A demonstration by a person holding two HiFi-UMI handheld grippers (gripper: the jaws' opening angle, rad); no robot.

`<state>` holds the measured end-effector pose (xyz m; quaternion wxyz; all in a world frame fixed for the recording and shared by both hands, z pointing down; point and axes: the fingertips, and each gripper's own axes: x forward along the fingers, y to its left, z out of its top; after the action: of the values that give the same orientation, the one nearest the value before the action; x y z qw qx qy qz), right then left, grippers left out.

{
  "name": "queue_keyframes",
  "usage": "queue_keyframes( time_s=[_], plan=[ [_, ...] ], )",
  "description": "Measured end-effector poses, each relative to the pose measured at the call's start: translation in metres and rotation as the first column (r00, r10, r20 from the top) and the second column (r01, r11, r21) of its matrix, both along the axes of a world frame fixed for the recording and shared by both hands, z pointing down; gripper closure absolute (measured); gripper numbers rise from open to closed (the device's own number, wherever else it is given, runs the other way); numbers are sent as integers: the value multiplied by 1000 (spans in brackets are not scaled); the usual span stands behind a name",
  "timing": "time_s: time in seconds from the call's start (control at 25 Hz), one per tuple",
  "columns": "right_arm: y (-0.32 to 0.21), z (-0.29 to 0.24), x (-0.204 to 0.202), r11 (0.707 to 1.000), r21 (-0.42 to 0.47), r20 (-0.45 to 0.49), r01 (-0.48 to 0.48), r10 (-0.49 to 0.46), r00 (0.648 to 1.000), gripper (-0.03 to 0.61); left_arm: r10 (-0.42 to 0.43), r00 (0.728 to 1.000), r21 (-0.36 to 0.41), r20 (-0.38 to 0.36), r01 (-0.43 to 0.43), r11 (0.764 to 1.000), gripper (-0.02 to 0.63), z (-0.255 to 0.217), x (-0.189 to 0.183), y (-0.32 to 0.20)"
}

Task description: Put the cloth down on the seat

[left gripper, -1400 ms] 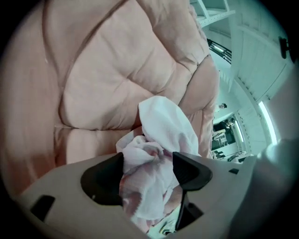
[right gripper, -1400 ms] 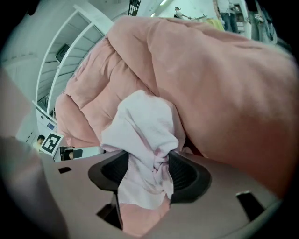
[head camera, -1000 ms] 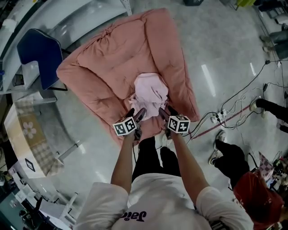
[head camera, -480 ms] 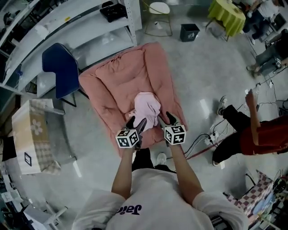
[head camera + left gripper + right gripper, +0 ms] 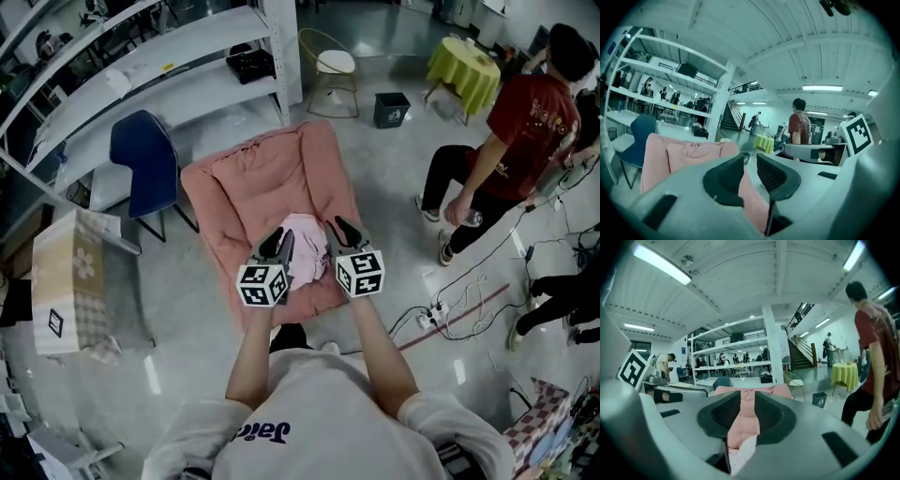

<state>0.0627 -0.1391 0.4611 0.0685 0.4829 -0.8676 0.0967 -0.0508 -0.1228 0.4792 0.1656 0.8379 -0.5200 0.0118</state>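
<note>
The pale pink cloth (image 5: 307, 253) lies bunched on the front of the salmon-pink padded seat (image 5: 253, 178) on the floor. Both grippers are held up over it, side by side. In the head view the left gripper (image 5: 279, 246) hangs over the cloth's left edge and the right gripper (image 5: 336, 231) over its right edge. Both pairs of jaws are closing, with nothing between them. The left gripper (image 5: 751, 159) points at the seat (image 5: 679, 152), its gap narrow. Between the jaws of the right gripper (image 5: 746, 397) I see the seat (image 5: 747, 392) and the cloth (image 5: 740, 458) far below.
A blue chair (image 5: 141, 159) and white shelving (image 5: 169, 56) stand left of the seat. A cardboard box (image 5: 70, 281) is nearer left. A person in a red shirt (image 5: 516, 131) stands at the right. Cables and a power strip (image 5: 441, 314) lie right of me.
Both grippers have lifted up and away from the cloth, which stays on the seat. Their jaws have narrowed. The head view has pulled back, showing more of the room.
</note>
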Motion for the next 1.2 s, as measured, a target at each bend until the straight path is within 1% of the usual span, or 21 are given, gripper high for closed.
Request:
queue_keyframes(
  time_s=[0.08,0.2,0.32,0.4,0.48,0.68,0.84,0.96,1.2],
  plan=[
    [4,-23,-2,999,50,-13,18,-17,1000,485,-6,1000,39,3,6,999,536,-21,4,2],
    [13,-46,-4,994,103,-23,34,-32,999,509,-11,1000,89,10,10,996,555,-46,11,6],
    [18,-59,1,989,150,-21,17,-14,1000,528,-23,999,140,36,18,990,576,-65,17,11],
    [20,-67,4,983,181,-21,6,-2,1000,554,-42,998,170,56,32,985,592,-73,18,12],
    [23,-74,6,980,201,-30,-4,10,999,563,-54,997,188,49,44,981,597,-78,19,14],
    [28,-84,17,976,215,-32,-35,42,999,563,-58,998,217,28,51,975,598,-88,26,21],
    [29,-90,21,972,228,-21,-50,56,998,563,-57,998,232,30,48,972,598,-93,29,23],
    [28,-88,20,972,228,-17,-54,59,998,563,-42,998,228,39,32,973,598,-90,31,23],
    [19,-77,17,979,195,-12,-61,65,998,563,-33,999,193,35,26,981,598,-79,26,15]
  ],
)
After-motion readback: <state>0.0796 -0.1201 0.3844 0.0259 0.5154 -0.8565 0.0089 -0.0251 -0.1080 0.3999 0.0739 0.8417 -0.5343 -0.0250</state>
